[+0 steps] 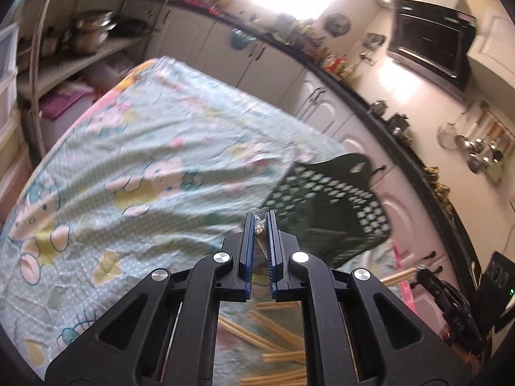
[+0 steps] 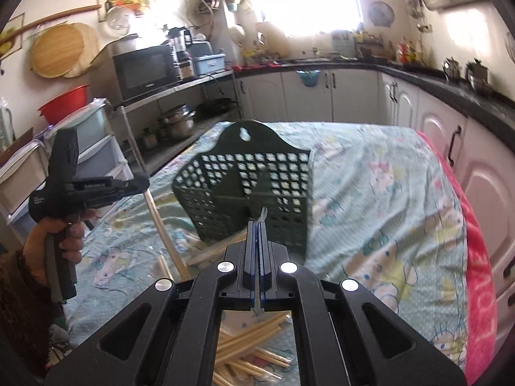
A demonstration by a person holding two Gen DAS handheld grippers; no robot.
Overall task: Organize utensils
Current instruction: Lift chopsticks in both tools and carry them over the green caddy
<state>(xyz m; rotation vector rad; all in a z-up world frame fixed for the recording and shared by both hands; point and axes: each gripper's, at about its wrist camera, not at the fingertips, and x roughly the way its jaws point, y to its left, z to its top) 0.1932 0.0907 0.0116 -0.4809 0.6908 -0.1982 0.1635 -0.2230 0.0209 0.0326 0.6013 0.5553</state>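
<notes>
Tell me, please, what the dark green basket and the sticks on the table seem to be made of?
The basket looks like moulded plastic with a matt finish: its walls are a regular grid of cut-out holes, with a hanging hole at the top. The sticks look like pale bamboo or wood, plain and unpainted, though blur leaves the grain unclear.

We can't read any text here. Small white print on the left tongs' point(image 2: 96, 189) black body and a faint mark on the microwave point(image 2: 145, 70) door are both too blurred to make out.
</notes>
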